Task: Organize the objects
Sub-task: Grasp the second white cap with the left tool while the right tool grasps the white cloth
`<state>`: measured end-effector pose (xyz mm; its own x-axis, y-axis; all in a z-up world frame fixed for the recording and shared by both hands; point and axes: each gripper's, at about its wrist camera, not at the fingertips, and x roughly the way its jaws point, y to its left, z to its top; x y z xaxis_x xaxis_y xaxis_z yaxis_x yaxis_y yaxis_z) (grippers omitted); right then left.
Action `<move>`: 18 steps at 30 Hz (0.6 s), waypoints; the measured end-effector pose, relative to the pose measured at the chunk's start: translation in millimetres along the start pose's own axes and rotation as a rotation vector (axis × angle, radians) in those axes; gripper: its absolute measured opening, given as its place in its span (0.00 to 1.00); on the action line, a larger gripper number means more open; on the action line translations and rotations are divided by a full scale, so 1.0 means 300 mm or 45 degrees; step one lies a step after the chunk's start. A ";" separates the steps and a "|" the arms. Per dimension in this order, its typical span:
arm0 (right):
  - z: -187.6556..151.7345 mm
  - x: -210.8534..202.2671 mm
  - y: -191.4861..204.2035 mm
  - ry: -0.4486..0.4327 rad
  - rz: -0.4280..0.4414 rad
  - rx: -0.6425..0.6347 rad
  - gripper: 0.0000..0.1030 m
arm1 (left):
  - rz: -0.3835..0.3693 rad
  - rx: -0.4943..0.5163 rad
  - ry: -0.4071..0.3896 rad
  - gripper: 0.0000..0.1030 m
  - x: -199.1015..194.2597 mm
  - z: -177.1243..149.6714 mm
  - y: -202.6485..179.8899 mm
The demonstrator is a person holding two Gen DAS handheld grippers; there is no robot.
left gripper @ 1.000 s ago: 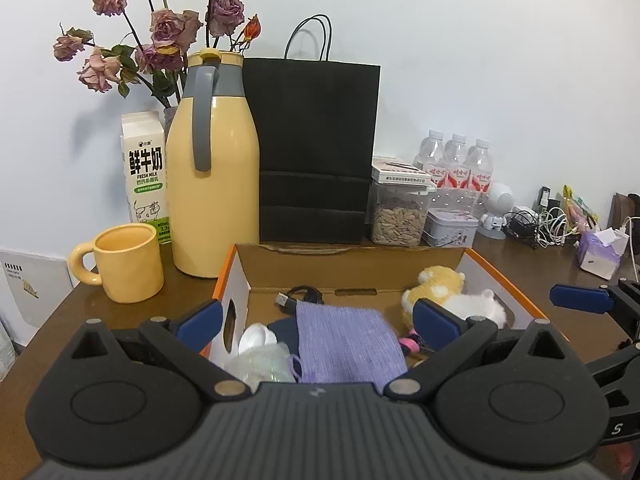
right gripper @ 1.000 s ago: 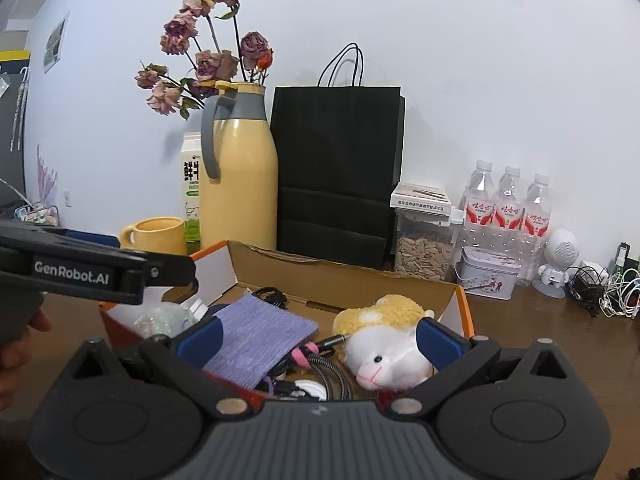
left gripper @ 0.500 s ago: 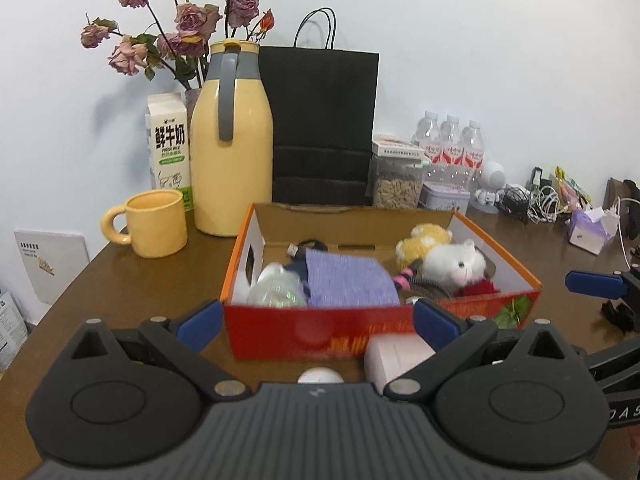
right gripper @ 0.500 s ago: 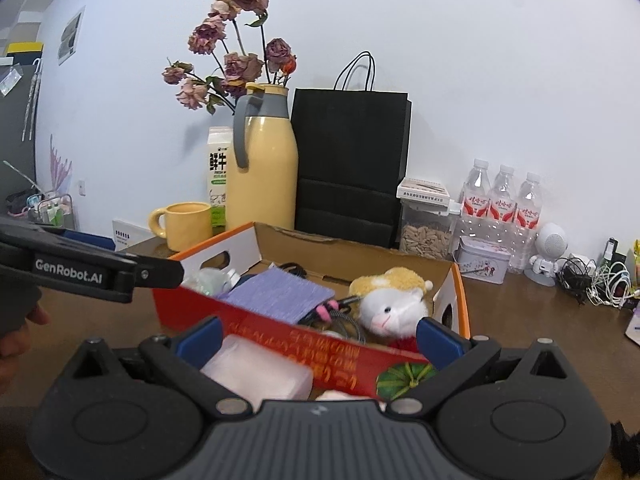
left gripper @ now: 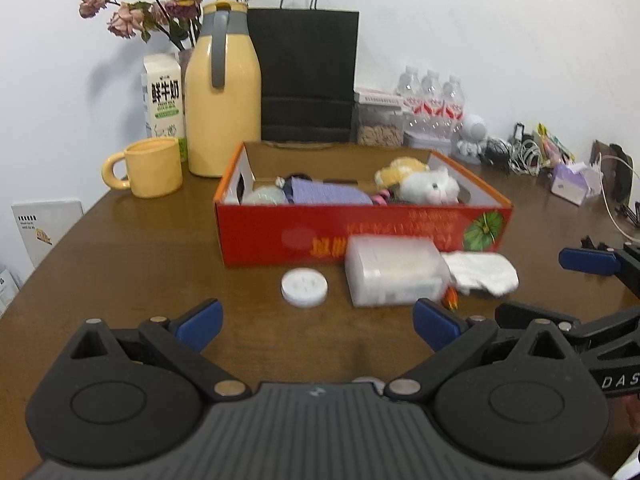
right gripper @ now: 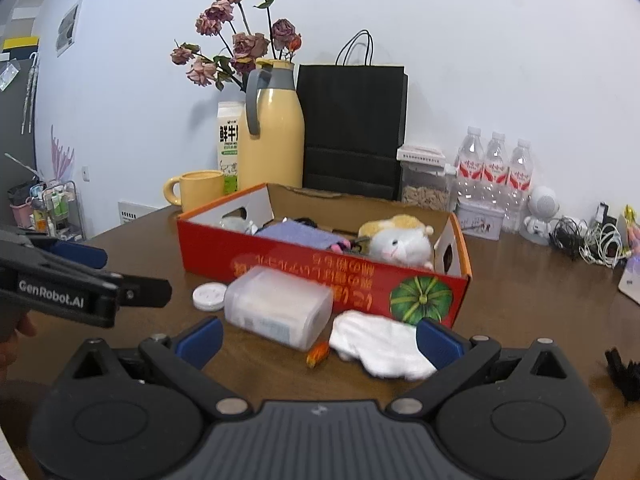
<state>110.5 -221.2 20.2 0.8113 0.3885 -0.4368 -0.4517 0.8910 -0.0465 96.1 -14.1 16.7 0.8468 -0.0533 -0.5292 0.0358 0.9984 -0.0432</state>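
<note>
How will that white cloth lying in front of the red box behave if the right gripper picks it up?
The white cloth lies crumpled and flat on the table, so it will probably be floppy and drape from the jaws. It looks thin, so likely light. It touches the translucent plastic box and hides part of a small orange item, which it may drag along.

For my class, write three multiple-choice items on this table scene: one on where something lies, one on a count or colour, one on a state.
1. Where does the white round cap lie?
A. inside the red box
B. on the table in front of the red box
C. on the yellow mug

2. How many water bottles stand by the wall?
A. three
B. one
C. five

3. How is the left gripper?
A. shut on the cap
B. shut on the white cloth
C. open, holding nothing

Answers: 1 B, the cap rests on the bare table before the box front; 2 A, three red-labelled bottles stand together; 3 C, its blue fingers stand apart over bare wood.
</note>
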 end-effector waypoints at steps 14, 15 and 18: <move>-0.095 -0.027 -0.031 0.064 -0.022 0.044 1.00 | 0.020 0.036 0.104 1.00 0.031 -0.102 -0.048; -0.098 -0.029 -0.033 0.065 -0.023 0.045 1.00 | 0.022 0.036 0.107 1.00 0.035 -0.104 -0.047; -0.102 -0.029 -0.038 0.071 -0.026 0.049 1.00 | 0.010 0.047 0.120 1.00 0.048 -0.111 -0.054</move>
<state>97.3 -242.0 -3.0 0.7979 0.3575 -0.4853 -0.4197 0.9074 -0.0216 90.0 -31.7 -18.4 0.7933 -0.0455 -0.6071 0.0507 0.9987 -0.0085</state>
